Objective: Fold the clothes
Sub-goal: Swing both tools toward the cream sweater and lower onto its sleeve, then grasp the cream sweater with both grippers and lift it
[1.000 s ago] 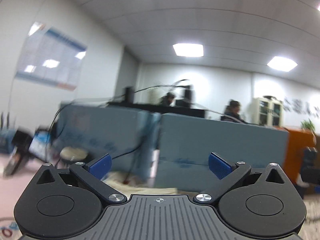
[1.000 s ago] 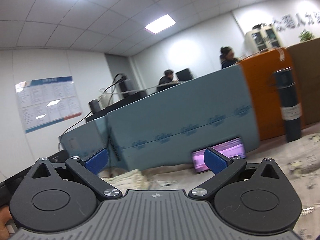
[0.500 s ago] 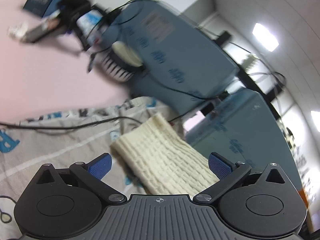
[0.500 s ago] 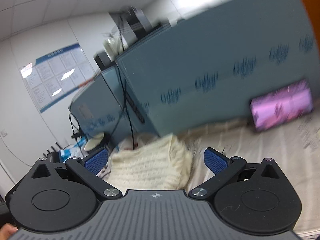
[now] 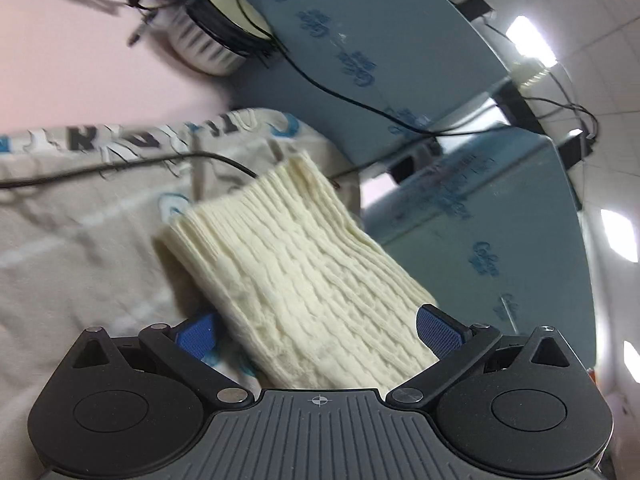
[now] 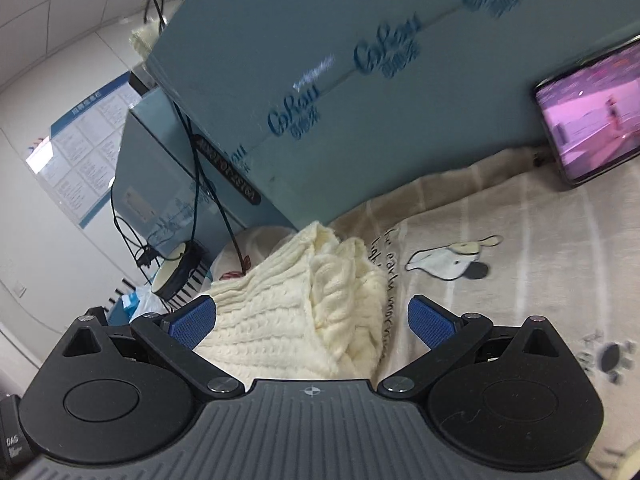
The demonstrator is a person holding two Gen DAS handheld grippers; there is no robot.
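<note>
While both my left gripper and right gripper are hanging spread apart, gripping nothing, the cream sweater is lying bunched on the printed sheet near the far blue boards; pinching one layer risks unravelling its fold.

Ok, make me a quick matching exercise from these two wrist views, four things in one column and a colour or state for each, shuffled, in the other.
Things:
1. knit sweater
2. phone
3. left gripper
4. bedsheet

Descriptions:
A. screen lit pink, leaning on the blue panel
B. beige, cartoon print
C. cream, lying folded
D. open, jaws either side of the knit

Pairs: 1-C, 2-A, 3-D, 4-B
</note>
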